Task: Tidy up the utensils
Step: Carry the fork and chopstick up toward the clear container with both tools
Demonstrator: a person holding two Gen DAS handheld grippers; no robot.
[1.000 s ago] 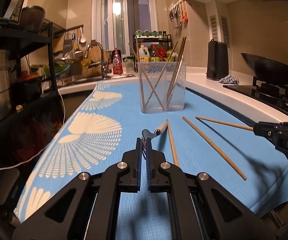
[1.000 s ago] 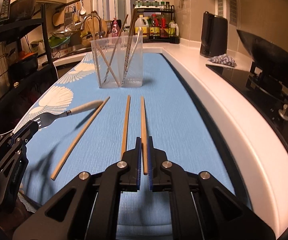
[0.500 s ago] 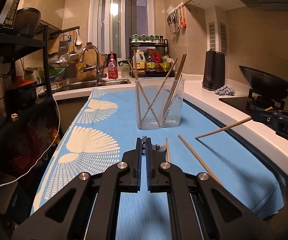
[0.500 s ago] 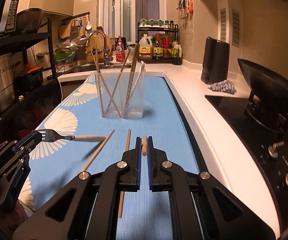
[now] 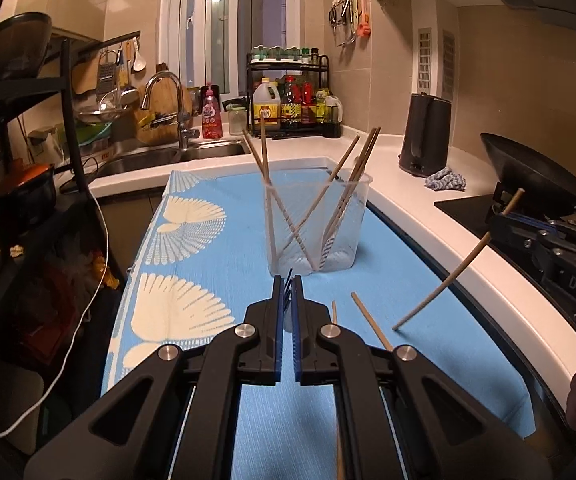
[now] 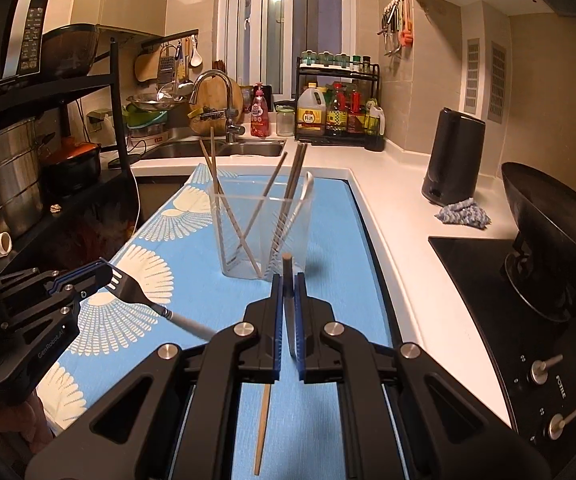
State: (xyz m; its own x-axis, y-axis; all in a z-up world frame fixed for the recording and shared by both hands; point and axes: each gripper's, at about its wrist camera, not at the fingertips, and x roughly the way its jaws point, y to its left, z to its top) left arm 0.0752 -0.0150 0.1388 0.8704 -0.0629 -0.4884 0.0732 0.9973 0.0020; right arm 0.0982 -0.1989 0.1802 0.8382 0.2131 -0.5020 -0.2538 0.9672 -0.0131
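Legibly, "DAS" on right gripper (image 5: 502,216), "FOTILE" on stove (image 6: 560,394), left gripper (image 6: 105,276) pinching fork (image 6: 127,286)

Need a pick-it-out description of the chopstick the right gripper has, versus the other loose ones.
Start at the blue patterned cloth on the counter and find the clear plastic cup of chopsticks standing on it. To the cup's right, the right gripper is shut on a single wooden chopstick. Unlike the two wooden chopsticks lying flat on the cloth, this one slants through the air, lower tip pointing down toward the cloth.
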